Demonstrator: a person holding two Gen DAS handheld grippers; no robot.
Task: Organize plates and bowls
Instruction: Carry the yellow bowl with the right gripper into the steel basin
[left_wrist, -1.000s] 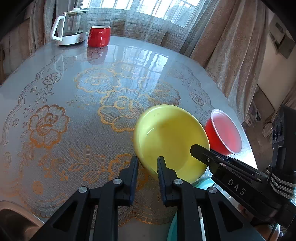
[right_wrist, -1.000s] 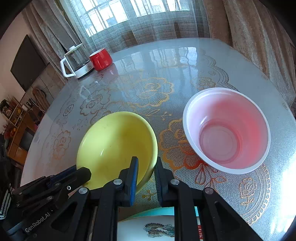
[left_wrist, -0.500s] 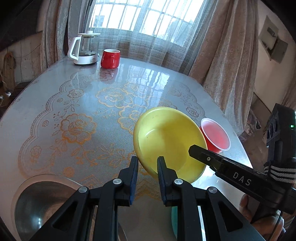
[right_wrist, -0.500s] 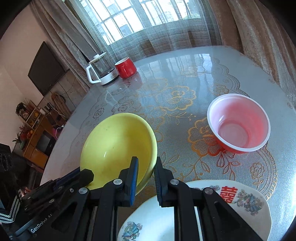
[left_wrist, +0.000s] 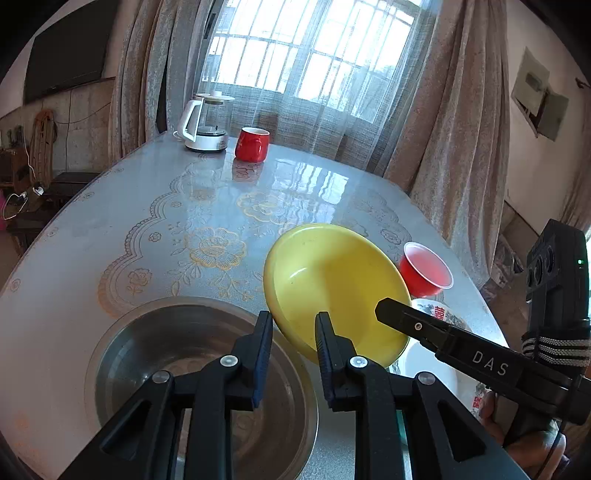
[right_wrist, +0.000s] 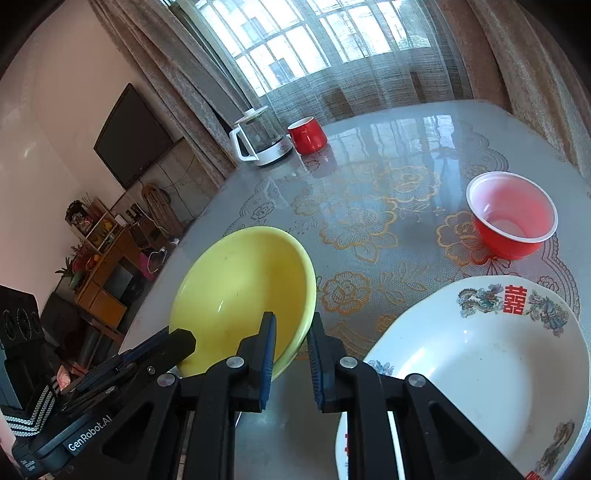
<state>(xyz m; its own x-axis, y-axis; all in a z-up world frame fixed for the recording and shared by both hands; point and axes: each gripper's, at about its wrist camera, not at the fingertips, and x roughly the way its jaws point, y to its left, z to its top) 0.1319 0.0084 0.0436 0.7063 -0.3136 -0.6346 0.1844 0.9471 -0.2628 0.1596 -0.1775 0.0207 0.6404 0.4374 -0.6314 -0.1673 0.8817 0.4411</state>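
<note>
Above the table's (left_wrist: 110, 236) near edge, both grippers, left (left_wrist: 293, 334) opening and right (right_wrist: 290, 334) narrow, apparently pinch the tilted yellow bowl's (left_wrist: 332, 280) rim.

"DAS" in white on right gripper (left_wrist: 380, 314) arm, seen from left wrist. "GenRobot.AI" on left gripper (right_wrist: 184, 338) body, seen from right wrist. Red double-happiness character 囍 on white plate (right_wrist: 513, 300) rim.
</note>
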